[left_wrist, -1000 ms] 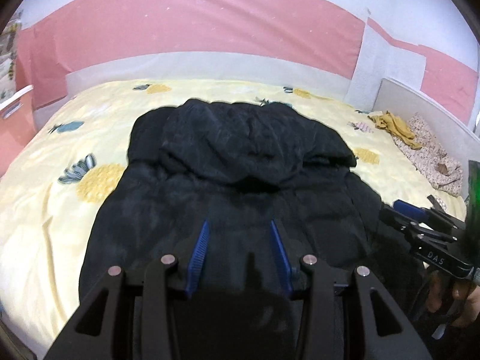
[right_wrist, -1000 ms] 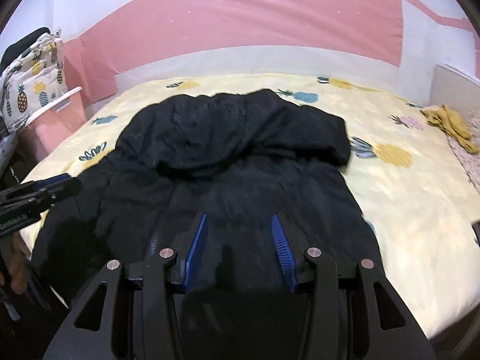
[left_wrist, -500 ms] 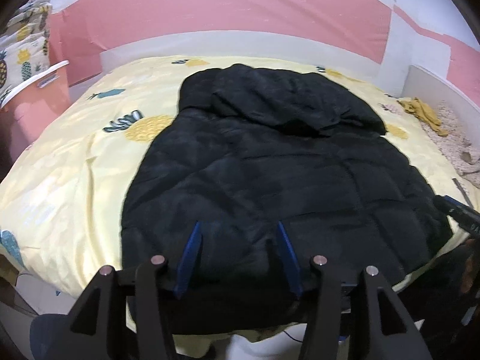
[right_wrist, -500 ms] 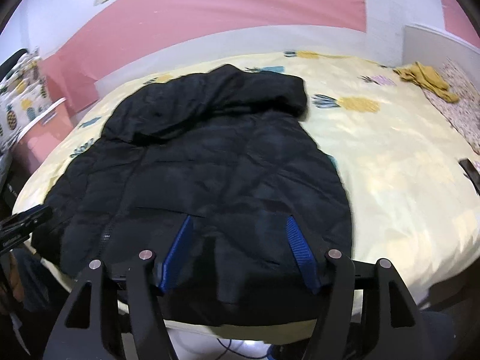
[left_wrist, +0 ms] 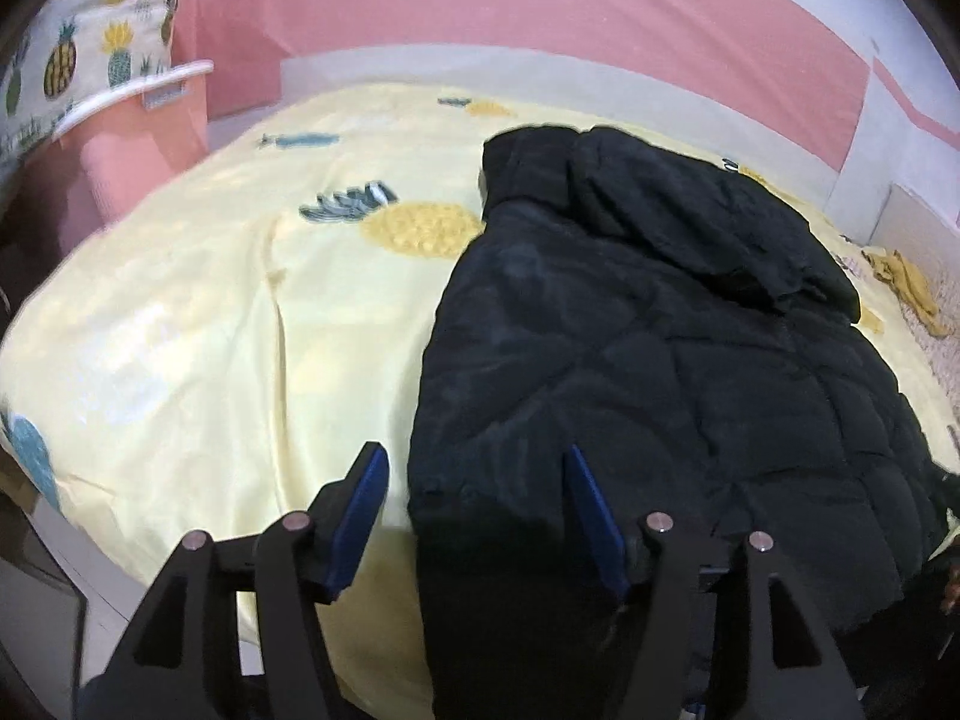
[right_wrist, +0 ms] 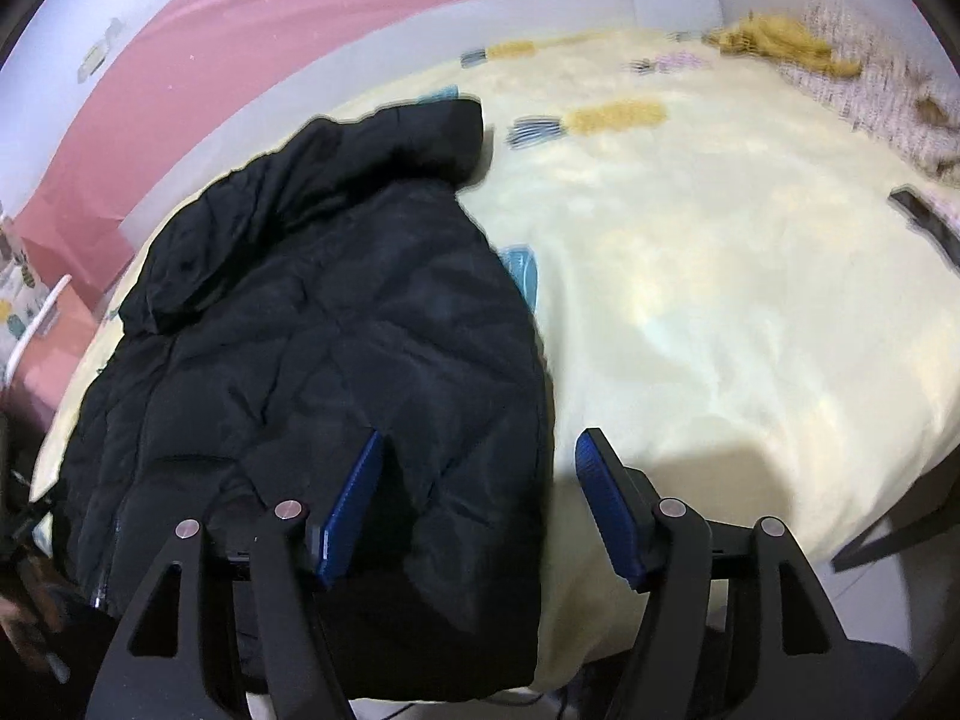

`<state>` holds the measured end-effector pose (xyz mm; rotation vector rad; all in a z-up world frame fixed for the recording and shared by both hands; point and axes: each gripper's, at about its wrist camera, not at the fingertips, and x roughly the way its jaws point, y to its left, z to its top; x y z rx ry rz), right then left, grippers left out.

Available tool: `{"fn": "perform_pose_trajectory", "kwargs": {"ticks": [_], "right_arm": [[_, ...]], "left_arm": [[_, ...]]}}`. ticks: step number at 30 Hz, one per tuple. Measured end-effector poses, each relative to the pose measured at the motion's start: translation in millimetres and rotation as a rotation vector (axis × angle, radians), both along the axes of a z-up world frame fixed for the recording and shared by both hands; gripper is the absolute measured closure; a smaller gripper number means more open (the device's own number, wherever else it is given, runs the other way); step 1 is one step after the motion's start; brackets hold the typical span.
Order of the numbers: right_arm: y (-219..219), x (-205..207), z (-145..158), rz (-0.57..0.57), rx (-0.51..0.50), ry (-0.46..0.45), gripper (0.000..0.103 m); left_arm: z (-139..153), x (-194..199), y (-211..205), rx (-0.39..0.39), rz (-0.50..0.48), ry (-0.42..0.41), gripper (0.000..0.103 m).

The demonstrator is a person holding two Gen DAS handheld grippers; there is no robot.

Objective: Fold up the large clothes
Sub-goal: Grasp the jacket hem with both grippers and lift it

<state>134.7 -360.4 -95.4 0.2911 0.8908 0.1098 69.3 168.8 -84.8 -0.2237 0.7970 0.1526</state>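
Nearest, L view: left gripper (left_wrist: 474,501) spread apart & opening further, nothing pinched; blue pads straddle the near-left hem corner of the black puffer jacket (left_wrist: 648,360), one pad over bare bedsheet (left_wrist: 198,324), other over fabric. Same story R view: right gripper (right_wrist: 477,489) wide, nothing held, straddling the near-right hem corner of the jacket (right_wrist: 312,324), outer pad over sheet. Change vs a sec ago: both were centred over the jacket's middle w/ narrower jaws; now split apart to opposite bottom corners, lower & closer, hem now draping off the near bed edge into frame. Judged meaning: approach to a two-corner pinch of the hem, prob. for a bottom-to-top fold; no fold begun yet, garment lying flat, hood end far. Mid-distance: quilted body spread across the sheet, hood (left_wrist: 678,204) bunched at the far end. Far: pink & white wall (left_wrist: 540,6) in both. L view only: pineapple-print cloth (left_wrist: 78,48) over a pink piece of furniture at far left, plus the jacket's right side running down toward a dark blurred shape at the frame edge, too unclear to name. R view only: dark flat object (right_wrist: 924,222) on the sheet at right, speckled cloth (right_wrist: 870,54) far right, zipper glint near the jacket's left hem. Mustard garment (right_wrist: 774,39) shows in both, larger in R.
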Motion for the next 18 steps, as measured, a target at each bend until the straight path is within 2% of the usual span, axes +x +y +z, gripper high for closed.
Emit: {"fn": "perform_pose_trajectory", "kwargs": {"ticks": [6,10,14,18], "right_arm": [[2.0,-6.2,-7.5,0.045,0.079,0.024,0.036],[4.3,-11.7,-9.2,0.080,0.123,0.041,0.036],[6.4,-10.4,-10.3,0.091,0.123,0.051,0.036],[8.5,-5.9,-11.4,0.102,0.126,0.064,0.036]], "left_arm": [[-15.3,-7.9,-5.0,-0.115,-0.042,0.019,0.037],[-19.0,-15.9,-11.8,-0.123,-0.051,0.007,0.036],[-21.0,-14.6,-9.9,-0.145,-0.052,0.010,0.036],[-20.8,-11.4,-18.7,-0.075,-0.066,0.029,0.039]]}}
